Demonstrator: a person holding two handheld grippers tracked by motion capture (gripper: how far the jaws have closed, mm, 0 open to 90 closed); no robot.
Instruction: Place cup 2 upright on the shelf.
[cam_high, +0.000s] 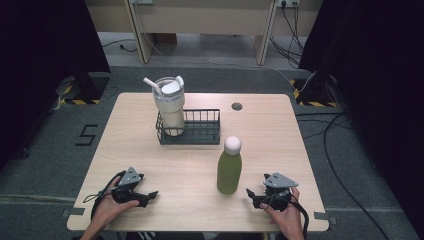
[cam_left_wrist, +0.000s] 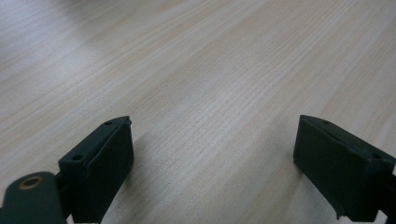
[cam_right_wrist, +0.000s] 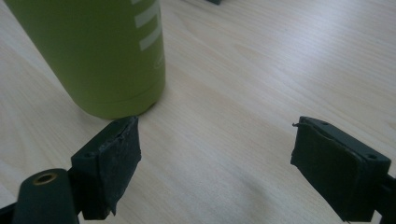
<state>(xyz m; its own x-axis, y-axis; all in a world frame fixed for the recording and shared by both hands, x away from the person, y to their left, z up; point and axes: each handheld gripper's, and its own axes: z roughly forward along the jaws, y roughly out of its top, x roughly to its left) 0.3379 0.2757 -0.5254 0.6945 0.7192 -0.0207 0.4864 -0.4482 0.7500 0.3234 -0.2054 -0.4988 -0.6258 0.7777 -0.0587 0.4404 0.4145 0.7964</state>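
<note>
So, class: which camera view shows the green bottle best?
The high view: the green bottle stands upright and whole there, white cap included, in front of the wire basket. The right gripper view catches just its lower body, close up. The left gripper view looks at table.

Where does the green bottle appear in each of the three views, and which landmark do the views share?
High view: the green bottle stands upright at lower centre, in front of the wire basket, left of the right gripper.
Left gripper view: the bottle is not in this picture.
Right gripper view: the bottle's lower body is at the upper left, beyond the left jaw.
Shared landmark: the light wooden table.
</note>
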